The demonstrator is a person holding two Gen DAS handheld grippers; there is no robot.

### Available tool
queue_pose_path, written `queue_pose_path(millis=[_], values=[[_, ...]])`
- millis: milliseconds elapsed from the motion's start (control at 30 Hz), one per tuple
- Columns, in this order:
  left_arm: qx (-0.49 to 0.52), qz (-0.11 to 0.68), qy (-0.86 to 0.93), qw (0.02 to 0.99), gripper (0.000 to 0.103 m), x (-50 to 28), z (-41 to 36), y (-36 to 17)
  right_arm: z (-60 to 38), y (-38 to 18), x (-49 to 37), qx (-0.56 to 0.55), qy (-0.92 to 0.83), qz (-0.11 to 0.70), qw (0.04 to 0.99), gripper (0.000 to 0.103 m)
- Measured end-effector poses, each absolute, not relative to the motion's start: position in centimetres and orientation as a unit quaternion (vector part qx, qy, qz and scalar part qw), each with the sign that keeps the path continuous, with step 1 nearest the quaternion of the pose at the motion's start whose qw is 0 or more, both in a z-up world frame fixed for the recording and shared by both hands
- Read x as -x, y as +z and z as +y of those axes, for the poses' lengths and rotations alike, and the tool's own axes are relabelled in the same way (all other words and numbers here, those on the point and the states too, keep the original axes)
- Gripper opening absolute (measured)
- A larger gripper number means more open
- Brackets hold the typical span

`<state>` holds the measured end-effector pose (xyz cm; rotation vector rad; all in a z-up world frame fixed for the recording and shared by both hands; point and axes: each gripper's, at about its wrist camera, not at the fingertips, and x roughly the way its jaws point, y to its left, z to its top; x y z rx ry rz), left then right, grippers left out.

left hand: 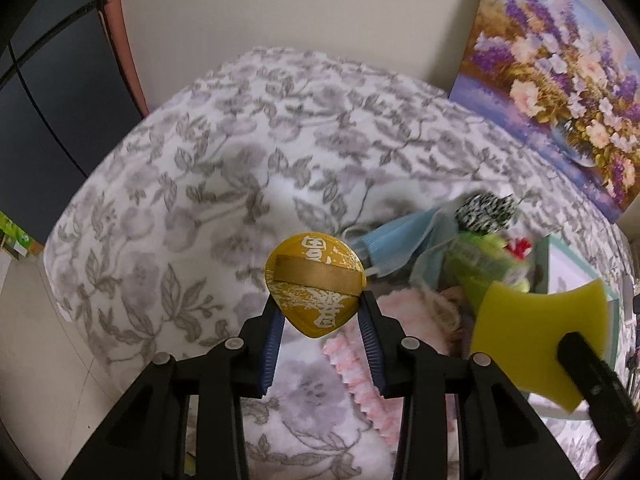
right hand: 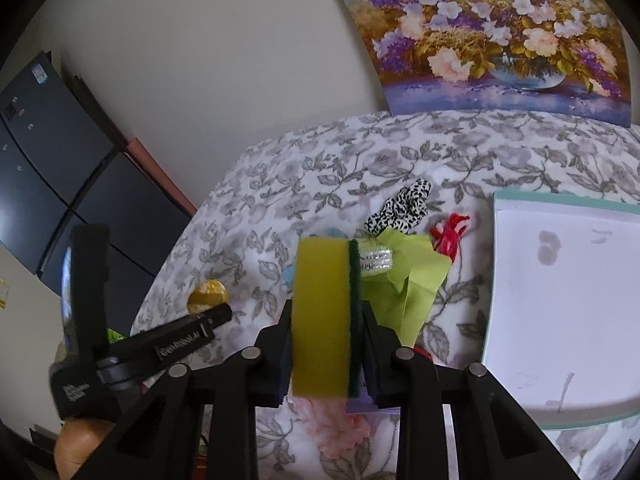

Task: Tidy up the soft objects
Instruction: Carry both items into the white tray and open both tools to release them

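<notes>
Two grippers, each pinching one item, both above a table under a grey floral cloth [left hand: 224,168].

Left gripper [left hand: 322,314]: blue-padded fingers [left hand: 274,336] pressed on the sides of one gold puff [left hand: 316,284], teardrop shape with white characters and a satin ribbon band across it. Puff is off the cloth, held near centre-left of the table. Gripper points steeply down. In the right wrist view it comes in from the left edge, the puff a small gold blob at its tip.

Right gripper [right hand: 326,320]: jaws closed on one yellow sponge [right hand: 320,312] with a dark green scrub layer on its right face, held upright on edge and clear of the cloth. Gripper tilted down, less steeply than the left. The left wrist view shows the same sponge at near right, one black finger across it.

Pile on the cloth, centre to right:
- one black-and-white spotted scrunchie [right hand: 402,208], far side
- one light-green cloth [right hand: 416,280], crumpled, just beside the sponge
- one silver ribbed band [right hand: 376,260] lying on the green cloth
- one red yarn tangle [right hand: 452,232], right of the scrunchie
- one blue face mask [left hand: 396,240], left of the pile
- one pink fuzzy cloth [left hand: 400,312], near side, under the grippers

One white tray with a teal rim [right hand: 560,202] at right, nothing visible inside. One flower painting [right hand: 492,28] leans on the far wall.
</notes>
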<state>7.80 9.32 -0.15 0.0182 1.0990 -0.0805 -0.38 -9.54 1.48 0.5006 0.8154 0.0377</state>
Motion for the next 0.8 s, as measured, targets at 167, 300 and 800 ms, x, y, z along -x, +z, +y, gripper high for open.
queue_pose_path(millis=[167, 300, 800], values=[[-0.011, 0.507, -0.041, 0.861, 0.039, -7.3, 8.3, 2.3, -10.5, 2.7, 1.3, -0.258, 0.025, 0.369, 0.892, 0.03], [-0.02, 0.49, -0.055, 0.87, 0.039, -7.1, 6.5, 4.5, -11.8, 3.9, 2.3, -0.274, 0.025, 0.346, 0.897, 0.03], [-0.078, 0.466, -0.135, 0.871, 0.039, -5.0, -4.5, 6.6, -20.7, 5.1, 5.6, -0.308, -0.112, 0.309, 0.893, 0.03]])
